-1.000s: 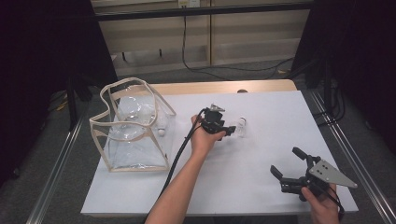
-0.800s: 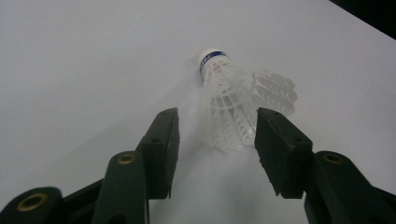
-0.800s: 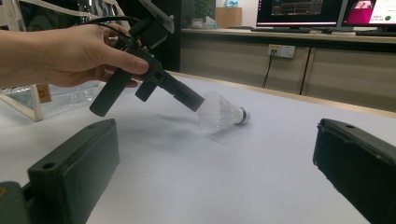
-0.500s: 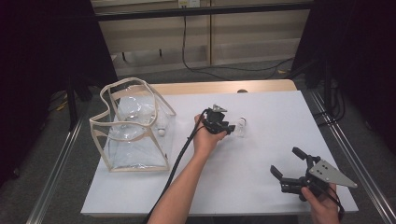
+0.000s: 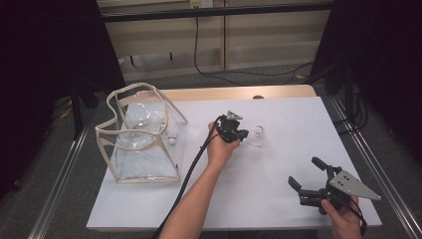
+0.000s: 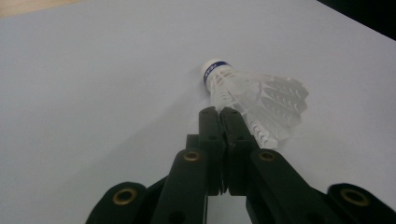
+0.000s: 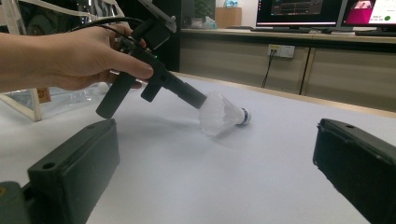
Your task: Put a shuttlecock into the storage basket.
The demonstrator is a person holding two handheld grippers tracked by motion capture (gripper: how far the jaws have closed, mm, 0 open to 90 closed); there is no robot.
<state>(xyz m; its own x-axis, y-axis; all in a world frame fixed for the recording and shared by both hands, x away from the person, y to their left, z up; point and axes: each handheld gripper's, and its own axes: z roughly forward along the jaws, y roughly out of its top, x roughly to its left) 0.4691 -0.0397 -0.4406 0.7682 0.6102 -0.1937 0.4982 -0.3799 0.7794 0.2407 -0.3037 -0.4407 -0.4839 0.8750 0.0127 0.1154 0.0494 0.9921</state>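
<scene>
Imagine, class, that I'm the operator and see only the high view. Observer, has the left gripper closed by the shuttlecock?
Observer: The left gripper's jaws have just been closing and meet at the shuttlecock's skirt. I can't tell whether the skirt is pinched between them.
Operator: How does it lie?
Observer: On its side, with the white cork and its blue band pointing away from that gripper.
Operator: And the right gripper?
Observer: The right gripper faces the shuttlecock across the table, jaws open.
</scene>
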